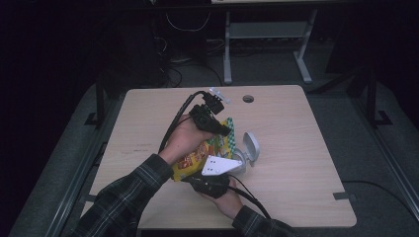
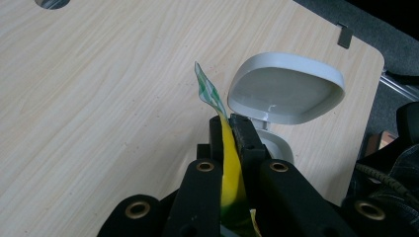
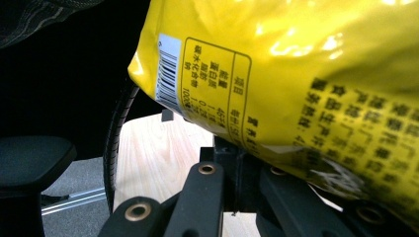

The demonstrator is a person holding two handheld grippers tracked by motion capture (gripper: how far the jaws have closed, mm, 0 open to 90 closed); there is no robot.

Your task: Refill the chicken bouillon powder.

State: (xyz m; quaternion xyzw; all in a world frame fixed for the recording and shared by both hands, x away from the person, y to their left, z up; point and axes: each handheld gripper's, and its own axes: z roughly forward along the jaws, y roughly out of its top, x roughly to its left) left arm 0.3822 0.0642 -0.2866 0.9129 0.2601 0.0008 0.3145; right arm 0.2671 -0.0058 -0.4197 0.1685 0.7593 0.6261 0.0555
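Observation:
A yellow snack bag [image 1: 193, 159] with a green-and-white checked top hangs tilted above the wooden table [image 1: 301, 148]. My left gripper [image 1: 225, 131] is shut on the bag's top edge. In the left gripper view the yellow film [image 2: 230, 168] runs between the closed jaws [image 2: 231, 123] and the checked corner [image 2: 207, 89] sticks out past them. My right gripper [image 1: 195, 177] sits under the bag's lower end. In the right gripper view the printed back of the bag [image 3: 296, 64] lies over the jaws [image 3: 237, 148], which are shut on its bottom seam.
A white flip-top container [image 1: 249, 148] stands just right of the bag with its lid [image 2: 286, 89] raised. A round cable hole [image 1: 248, 98] lies near the table's far edge. A desk frame [image 1: 267, 44] and cables stand on the dark floor beyond.

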